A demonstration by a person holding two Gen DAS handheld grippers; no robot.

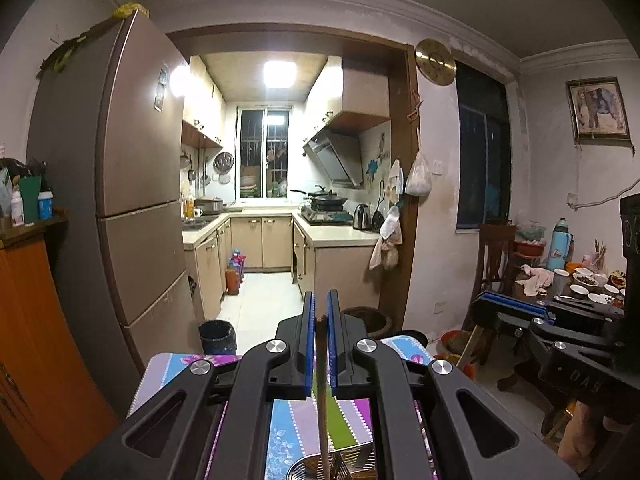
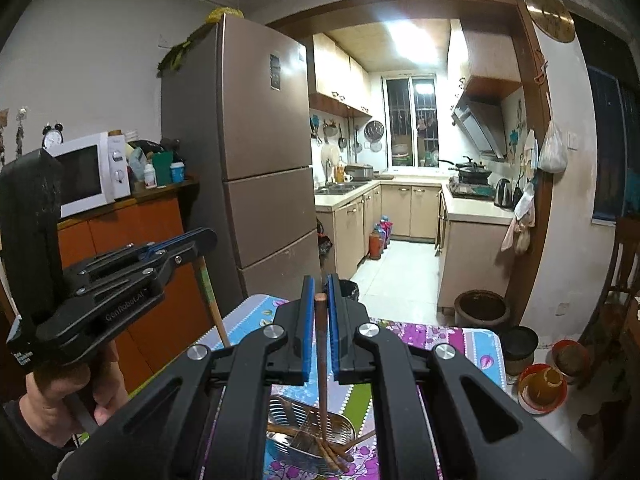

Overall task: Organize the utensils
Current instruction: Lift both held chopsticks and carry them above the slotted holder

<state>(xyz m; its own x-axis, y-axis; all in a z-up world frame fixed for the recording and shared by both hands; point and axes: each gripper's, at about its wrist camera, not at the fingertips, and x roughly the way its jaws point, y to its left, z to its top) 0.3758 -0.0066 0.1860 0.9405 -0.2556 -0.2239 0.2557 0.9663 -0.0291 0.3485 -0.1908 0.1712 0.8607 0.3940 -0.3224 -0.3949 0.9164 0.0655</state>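
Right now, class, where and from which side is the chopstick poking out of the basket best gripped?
Probably the chopstick by its free end, from the right: it juts past the basket rim, the rest buried among utensils.

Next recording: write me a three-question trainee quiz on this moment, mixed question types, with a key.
1. True or false: the left gripper is shut on a light wooden chopstick.
2. Multiple choice: in the right wrist view, the lower end of the dark brown wooden chopstick held by the right gripper reaches down to: A) the white microwave oven; B) the oval metal wire utensil basket; C) the dark ceramic jar on the floor.
3. Fill in: the basket stands on a table covered by a ____ patterned cloth.

Key: 1 true; 2 B; 3 striped floral, purple and blue.
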